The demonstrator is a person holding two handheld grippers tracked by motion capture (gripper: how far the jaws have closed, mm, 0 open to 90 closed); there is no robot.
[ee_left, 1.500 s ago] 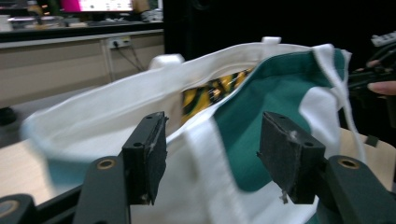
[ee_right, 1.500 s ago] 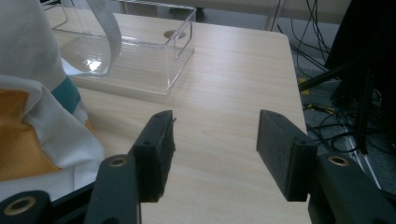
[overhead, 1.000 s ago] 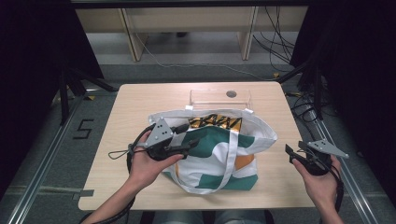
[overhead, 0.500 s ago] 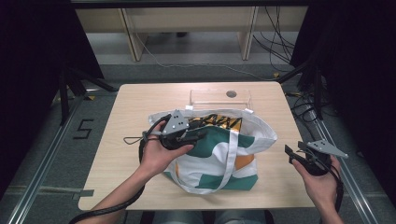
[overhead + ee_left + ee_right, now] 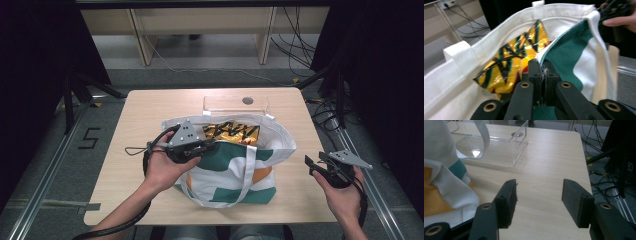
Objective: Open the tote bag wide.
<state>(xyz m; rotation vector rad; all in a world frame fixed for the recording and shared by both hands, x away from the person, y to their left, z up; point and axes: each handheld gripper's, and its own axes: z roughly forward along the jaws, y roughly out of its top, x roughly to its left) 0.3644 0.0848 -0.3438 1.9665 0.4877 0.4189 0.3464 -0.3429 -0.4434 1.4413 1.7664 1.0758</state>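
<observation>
Tote bag [image 5: 235,165] is lying mid-table with a yellow packet [image 5: 232,132] inside; a clear box [image 5: 235,104] is standing just behind it. Left gripper [image 5: 541,72], jaws having just closed, is pinching the bag's near rim. Right gripper [image 5: 539,200] is hovering wide and empty over bare table [image 5: 544,160] beside the bag.

- The tote bag [image 5: 235,165] is white canvas with green and orange patches. It lies on the bench [image 5: 150,115] with its mouth open and facing up, and one long handle loops down over its front face.
- Its near rim, white with a green panel, is pinched between the fingers [image 5: 535,72].
- A shiny yellow packet [image 5: 231,133] with black lettering lies inside the bag, near its far rim.
</observation>
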